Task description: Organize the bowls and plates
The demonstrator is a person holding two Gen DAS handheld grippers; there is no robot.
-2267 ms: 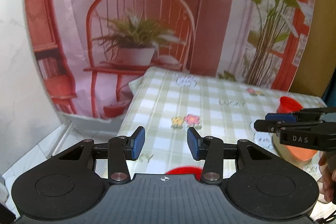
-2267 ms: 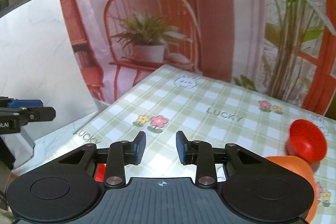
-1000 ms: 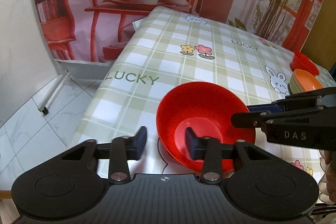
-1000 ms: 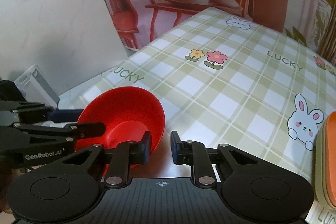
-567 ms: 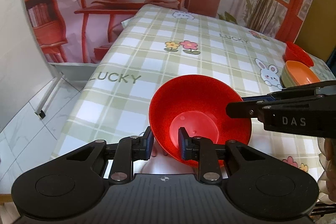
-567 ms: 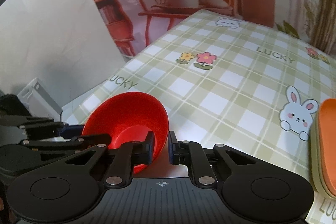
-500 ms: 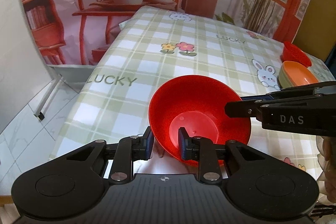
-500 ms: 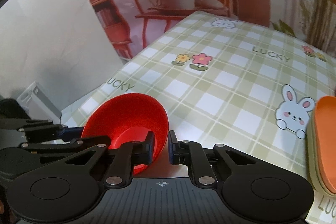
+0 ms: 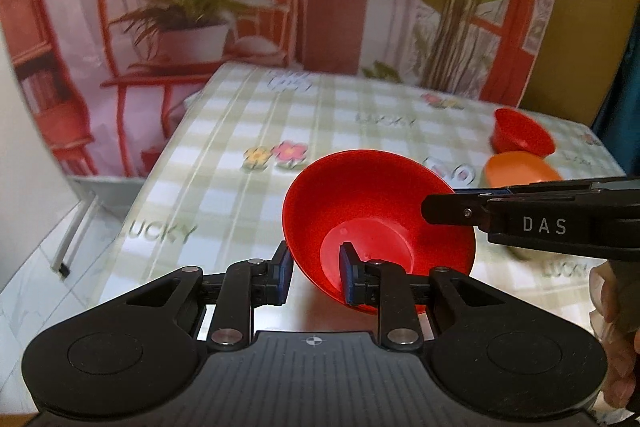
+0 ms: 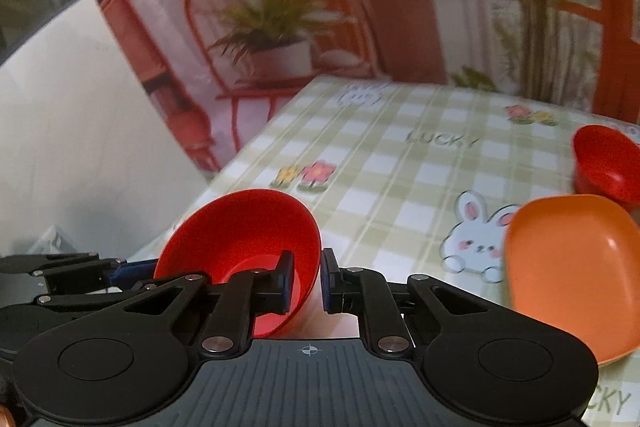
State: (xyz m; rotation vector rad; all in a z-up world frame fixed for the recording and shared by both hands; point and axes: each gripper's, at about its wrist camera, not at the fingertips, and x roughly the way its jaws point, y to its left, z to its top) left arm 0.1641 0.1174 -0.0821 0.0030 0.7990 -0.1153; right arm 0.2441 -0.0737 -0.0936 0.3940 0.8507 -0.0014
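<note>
Left gripper (image 9: pixel 314 277) and right gripper (image 10: pixel 307 281) each clamp opposite rims of the red bowl (image 9: pixel 376 203); orange plate (image 10: pixel 572 259) sits right of the right gripper.

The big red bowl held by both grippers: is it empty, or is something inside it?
Empty. The red bowl shows a bare, glossy inside; only one pad of the left gripper reaches over its rim.

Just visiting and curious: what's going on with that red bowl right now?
Left tool and right tool both shut on red bowl, opposite rims. Bowl off the checked tablecloth. Second red bowl and orange dish ahead; path clear.
</note>
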